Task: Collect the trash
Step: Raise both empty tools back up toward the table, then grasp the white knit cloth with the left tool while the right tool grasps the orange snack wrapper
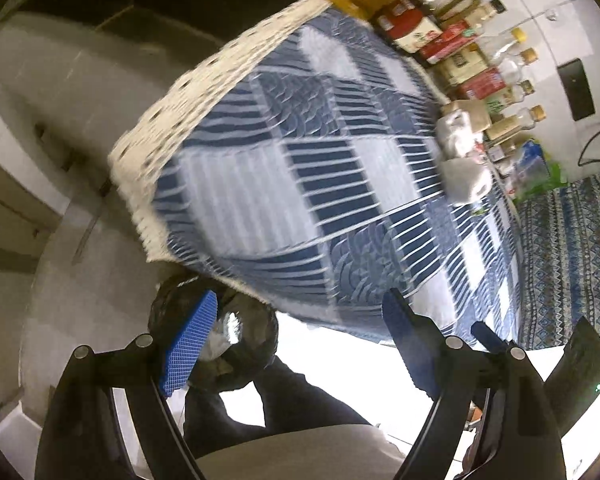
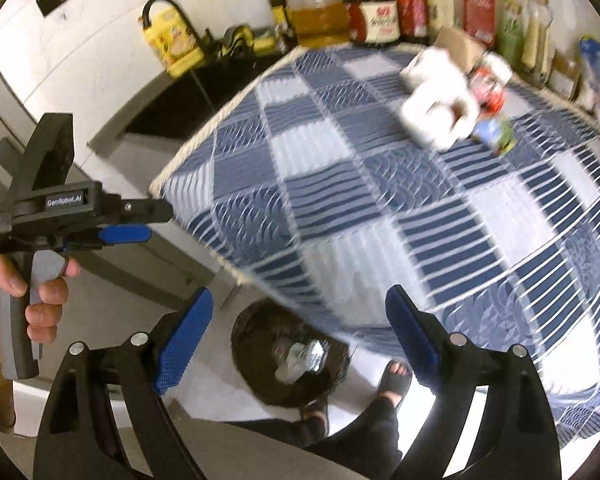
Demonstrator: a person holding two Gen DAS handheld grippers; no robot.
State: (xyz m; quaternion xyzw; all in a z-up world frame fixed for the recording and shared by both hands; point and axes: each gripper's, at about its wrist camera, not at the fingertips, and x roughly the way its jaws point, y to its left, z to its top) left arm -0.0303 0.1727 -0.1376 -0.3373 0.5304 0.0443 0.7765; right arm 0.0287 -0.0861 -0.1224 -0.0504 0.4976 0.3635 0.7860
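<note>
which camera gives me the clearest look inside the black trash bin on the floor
The right wrist view: the trash bin shows its open mouth with crumpled litter inside. In the left wrist view, the bin is partly hidden behind a blue finger pad.

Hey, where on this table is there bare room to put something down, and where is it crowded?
The near and middle tablecloth lies bare, from the fringed edge up to the white cups. It is crowded at the far side: cups, wrappers, then bottles and boxes along the wall.

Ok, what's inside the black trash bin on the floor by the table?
The trash bin holds pale crumpled wrappers and something shiny. The tablecloth edge hides its far rim; deeper contents can't be seen.
</note>
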